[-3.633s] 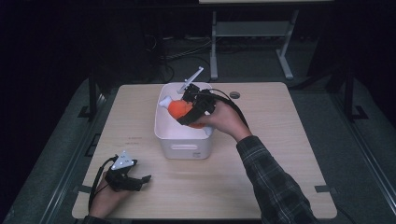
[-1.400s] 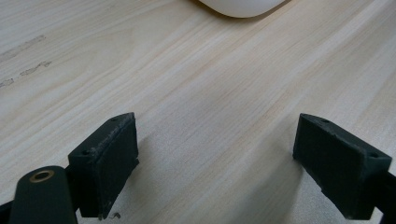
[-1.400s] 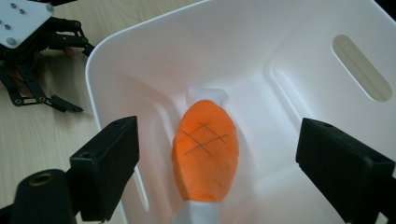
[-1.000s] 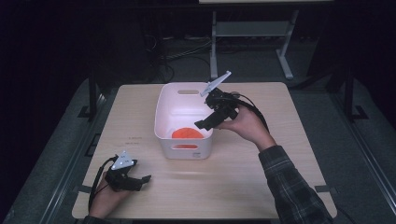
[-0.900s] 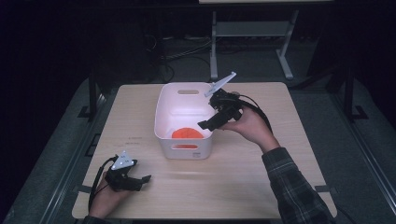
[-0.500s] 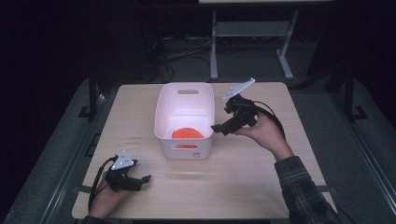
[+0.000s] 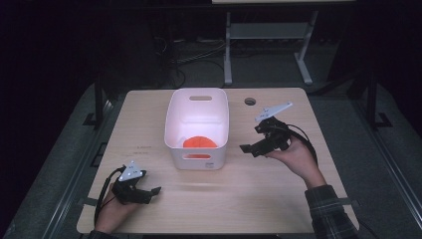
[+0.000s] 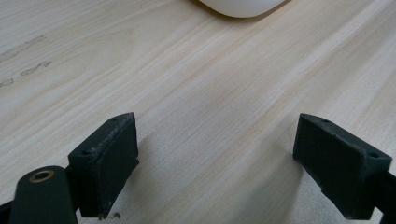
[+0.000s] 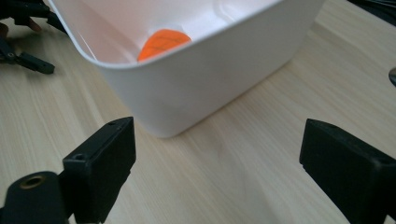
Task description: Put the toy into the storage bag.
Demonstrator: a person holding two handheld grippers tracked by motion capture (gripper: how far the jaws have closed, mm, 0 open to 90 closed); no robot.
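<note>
1. A white bin [image 7: 198,127] stands a little left of the middle of the wooden desk [image 7: 278,194]. It is rectangular, and its long axis runs from the near side to the far side of the desk. It has a handle slot in the far wall and another in the near wall.
2. An orange object [image 7: 199,142] lies on the bottom of the bin, at the near end. In the right gripper view it shows over the rim of the bin [image 9: 196,70] as a flat orange shape [image 9: 163,43]; which way it points I cannot tell.
3. The right gripper [image 7: 249,148] is held in the right hand [image 7: 298,158] above the desk, just right of the bin and not touching it. It points left, toward the near right corner of the bin. Its jaws are wide apart and hold nothing.
4. The left gripper [image 7: 154,190] is in the left hand [image 7: 112,211] at the near left part of the desk, well apart from the right one. It points right. Its jaws are also spread wide, with only bare wood between them, and a corner of the bin [image 8: 240,7] is seen farther away.
5. A small round hole [image 7: 250,101] is in the desk, to the right of the far end of the bin.
</note>
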